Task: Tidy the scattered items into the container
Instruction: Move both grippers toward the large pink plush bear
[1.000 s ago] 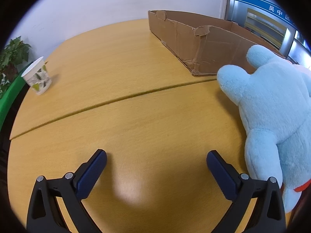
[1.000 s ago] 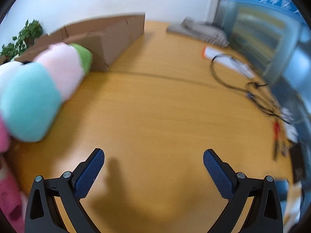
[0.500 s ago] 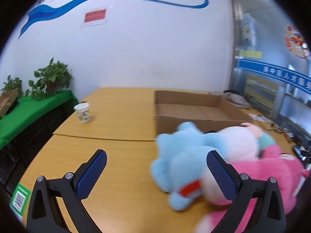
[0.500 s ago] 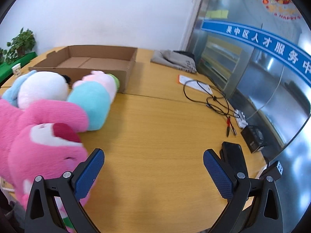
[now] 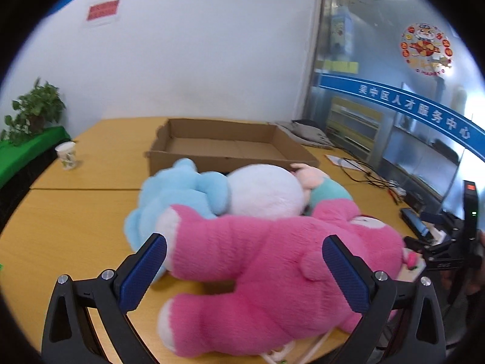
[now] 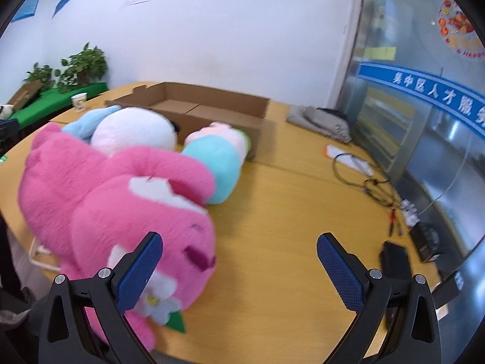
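Plush toys lie heaped on the wooden table (image 5: pixel 75 212), directly in front of the open cardboard box (image 5: pixel 225 145), which sits empty of toys farther back on the same surface. Left gripper (image 5: pixel 245 268): jaws spread wide, gripping nothing, held above the pink plush bear (image 5: pixel 272 257), whose body fills the space between the two blue pads in the left wrist view. Right gripper (image 6: pixel 239 268): jaws equally wide, gripping nothing, positioned beside the bear's head; the left pad overlaps the bear's muzzle in the right wrist view, but contact cannot be confirmed. Behind the bear, a light-blue plush (image 5: pixel 178 194) and a white round plush (image 5: pixel 263 191) rest against each other, and a teal-and-pink plush (image 6: pixel 216 157) lies just beside the box's near wall. A paper cup (image 5: pixel 67 154) stands upright on the far left of the table, well apart from the toys. Black cables (image 6: pixel 363 179) and a folded grey cloth (image 6: pixel 321 119) lie on the table to the right of the box. Potted plants (image 6: pixel 81 66) stand on a green-covered surface by the wall.
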Available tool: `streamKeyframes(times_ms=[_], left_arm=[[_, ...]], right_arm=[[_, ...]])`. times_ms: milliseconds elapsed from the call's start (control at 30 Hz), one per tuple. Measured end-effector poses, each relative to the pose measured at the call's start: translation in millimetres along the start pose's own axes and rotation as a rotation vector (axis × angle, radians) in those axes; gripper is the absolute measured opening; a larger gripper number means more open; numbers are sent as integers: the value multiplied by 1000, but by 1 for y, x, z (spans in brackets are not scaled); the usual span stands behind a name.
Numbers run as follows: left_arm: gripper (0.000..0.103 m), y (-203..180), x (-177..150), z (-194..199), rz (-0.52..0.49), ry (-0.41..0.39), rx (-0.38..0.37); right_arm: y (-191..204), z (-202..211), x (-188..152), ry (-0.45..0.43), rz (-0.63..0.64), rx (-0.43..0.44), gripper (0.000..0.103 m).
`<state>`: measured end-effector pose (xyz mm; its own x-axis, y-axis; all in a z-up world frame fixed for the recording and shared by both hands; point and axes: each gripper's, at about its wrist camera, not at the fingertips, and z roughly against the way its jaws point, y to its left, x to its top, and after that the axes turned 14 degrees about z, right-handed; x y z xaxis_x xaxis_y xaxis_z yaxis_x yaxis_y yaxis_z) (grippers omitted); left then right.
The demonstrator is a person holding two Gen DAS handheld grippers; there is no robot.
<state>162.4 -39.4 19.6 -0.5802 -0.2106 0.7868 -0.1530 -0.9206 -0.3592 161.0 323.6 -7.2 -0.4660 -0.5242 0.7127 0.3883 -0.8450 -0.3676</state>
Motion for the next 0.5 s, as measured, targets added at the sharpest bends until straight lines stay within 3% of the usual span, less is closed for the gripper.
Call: streamKeyframes(times_ms=[200, 333, 500], left_arm=[[103, -19, -8, -26, -18, 111, -88], [103, -27, -15, -40, -25, 185, -115], [103, -28, -26, -60, 11, 249, -128]], right_arm=[[-5, -7, -6, -27, -104, 78, 103], [-13, -7, -6, -103, -183, 236, 103], [4, -13, 4, -114, -91, 327, 103]])
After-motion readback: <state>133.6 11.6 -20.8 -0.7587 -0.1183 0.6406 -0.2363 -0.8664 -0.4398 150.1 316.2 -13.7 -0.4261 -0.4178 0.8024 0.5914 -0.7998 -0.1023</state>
